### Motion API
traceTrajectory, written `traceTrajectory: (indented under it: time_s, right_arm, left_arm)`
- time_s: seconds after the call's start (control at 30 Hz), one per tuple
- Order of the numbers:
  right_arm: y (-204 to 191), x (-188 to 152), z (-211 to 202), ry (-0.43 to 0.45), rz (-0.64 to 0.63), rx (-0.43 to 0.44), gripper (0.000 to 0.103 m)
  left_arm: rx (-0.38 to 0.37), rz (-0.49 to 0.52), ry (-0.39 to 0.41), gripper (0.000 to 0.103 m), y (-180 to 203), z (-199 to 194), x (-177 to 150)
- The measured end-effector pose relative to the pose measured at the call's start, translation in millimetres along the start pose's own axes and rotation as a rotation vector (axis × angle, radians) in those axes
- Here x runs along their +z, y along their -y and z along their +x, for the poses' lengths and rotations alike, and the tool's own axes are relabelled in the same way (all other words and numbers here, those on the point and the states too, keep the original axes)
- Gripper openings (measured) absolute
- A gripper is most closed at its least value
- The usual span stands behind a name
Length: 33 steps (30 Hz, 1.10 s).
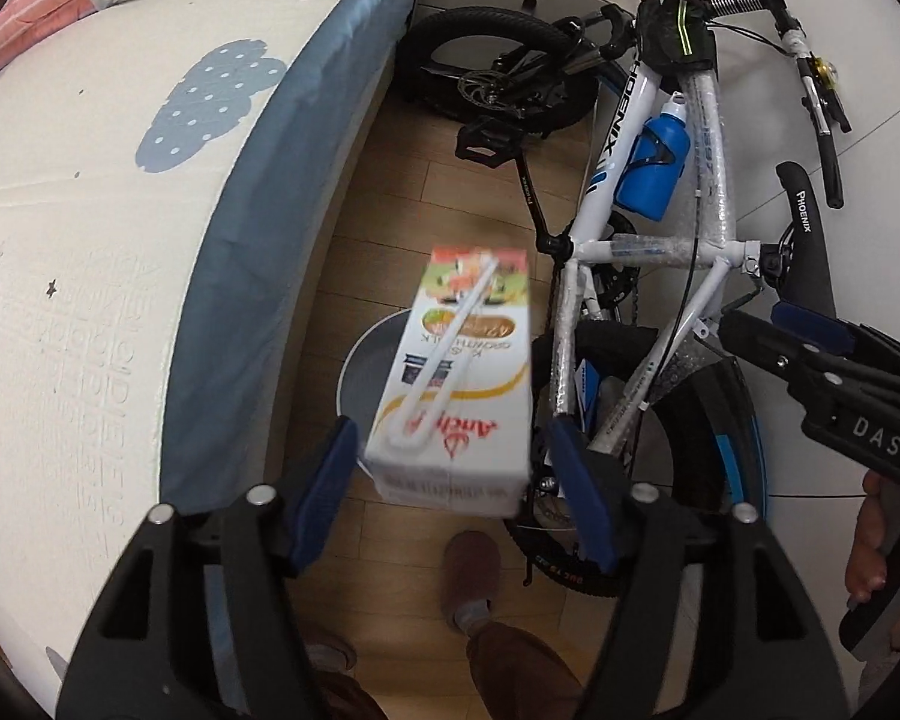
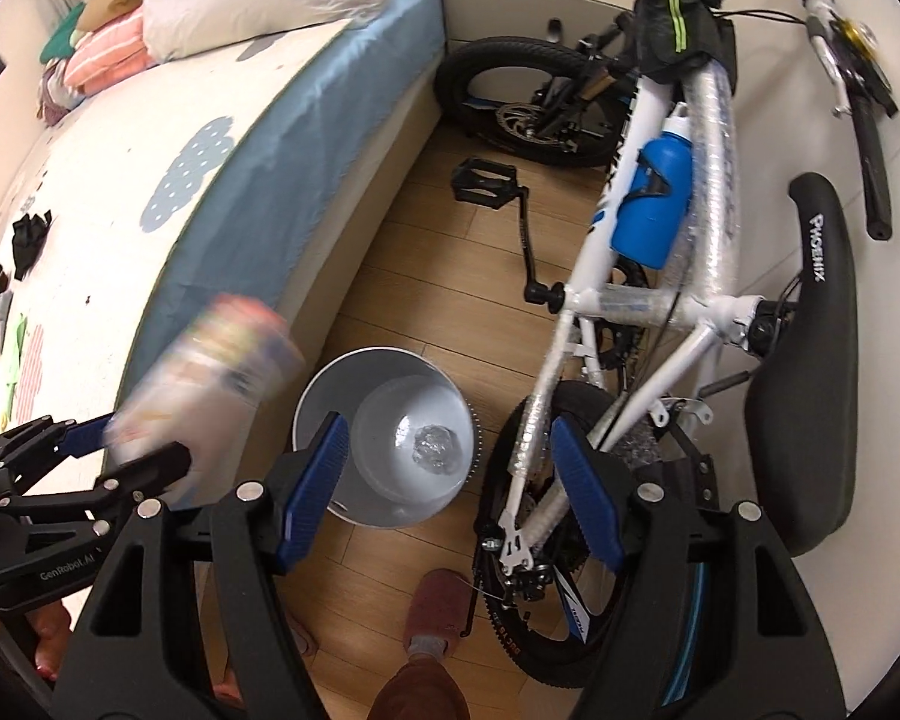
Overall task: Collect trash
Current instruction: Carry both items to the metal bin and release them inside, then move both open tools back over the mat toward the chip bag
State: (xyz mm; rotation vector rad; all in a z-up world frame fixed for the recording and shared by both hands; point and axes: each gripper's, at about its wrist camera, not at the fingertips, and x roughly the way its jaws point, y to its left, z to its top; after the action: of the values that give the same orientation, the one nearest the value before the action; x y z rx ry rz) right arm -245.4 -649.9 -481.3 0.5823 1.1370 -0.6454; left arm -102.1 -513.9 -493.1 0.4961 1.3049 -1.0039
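We see a carton [image 1: 450, 384] of coated paperboard with a slight sheen, a thin white plastic straw [image 1: 444, 360] stuck along its face. The left gripper [image 1: 450, 492] and right gripper [image 2: 450, 480] are matt black plastic, their pads [image 2: 315, 486] ribbed blue rubber. The bin [image 2: 384, 420] looks like smooth plastic or painted metal, pale grey and softly glossy; inside lies crinkled clear plastic [image 2: 435, 447]. The floor [image 2: 426, 276] is satin wood plank. The bed cover [image 2: 222, 192] is matt printed cloth. The bicycle frame [image 2: 624, 288] is glossy white metal wrapped in bubble film, its saddle [image 2: 810, 360] matt black, its bottle [image 2: 654, 204] shiny blue plastic.
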Motion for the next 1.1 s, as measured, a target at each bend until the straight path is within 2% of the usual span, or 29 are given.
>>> traceTrajectory:
  time_s: [0.27, 0.53, 0.8, 1.1]
  right_arm:
    - [0, -2, -8, 0.001, -0.007, -0.008, 0.067]
    - [-51, 1, -24, 0.017, -0.084, 0.025, 0.067]
    - [-159, 3, -46, 0.039, -0.257, 0.12, 0.067]
    - [-326, -7, -79, 0.068, -0.495, 0.252, 0.068]
  left_arm:
    - [0.013, -0.028, -0.002, 0.08, -2, -4, -3]
    - [0.053, -0.133, 0.01, 0.08, -48, -38, -28]
    - [0.125, -0.314, 0.084, 0.08, -135, -102, -69]
    - [0.244, -0.541, 0.188, 0.08, -250, -195, -141]
